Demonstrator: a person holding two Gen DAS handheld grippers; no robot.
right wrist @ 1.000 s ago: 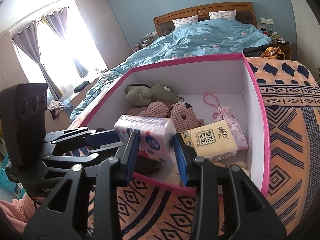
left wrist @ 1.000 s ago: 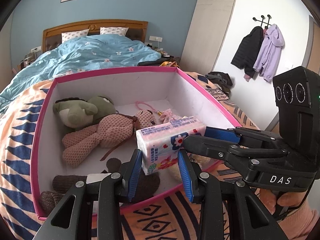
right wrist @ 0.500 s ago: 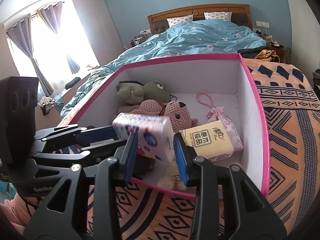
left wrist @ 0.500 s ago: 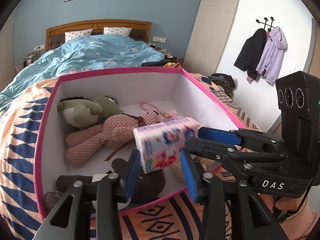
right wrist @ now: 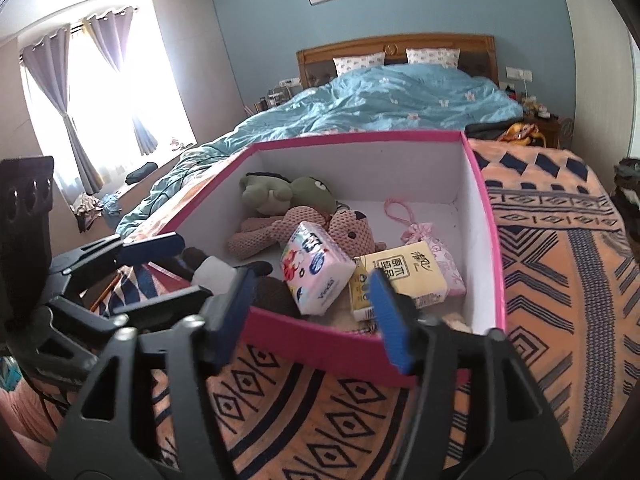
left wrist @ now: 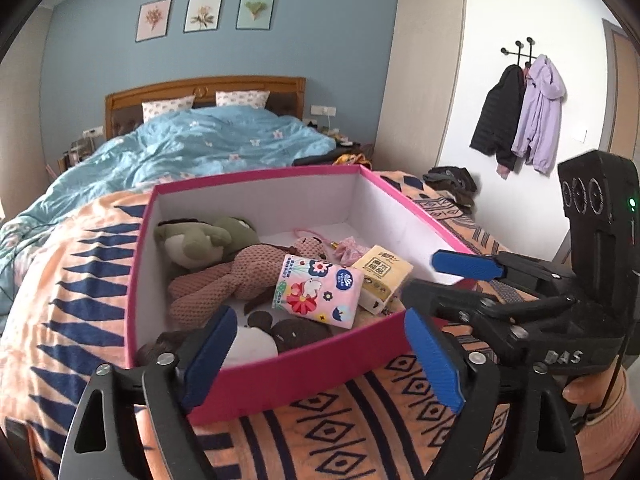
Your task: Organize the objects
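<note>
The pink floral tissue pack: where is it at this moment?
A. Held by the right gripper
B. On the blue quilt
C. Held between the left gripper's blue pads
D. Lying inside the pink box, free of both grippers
D: the pink floral tissue pack lies inside the pink box, leaning on the plush toys, and both grippers stand open, short of it.

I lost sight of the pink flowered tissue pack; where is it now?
In both views, the pink tissue pack lies inside the pink box, leaning between the pink plush bear and yellow tissue pack.

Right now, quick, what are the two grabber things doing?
Left gripper: open, holding nothing, jaws just opened.
Right gripper: open, holding nothing, jaws just opened; the floral tissue pack lies in the pink box.
</note>
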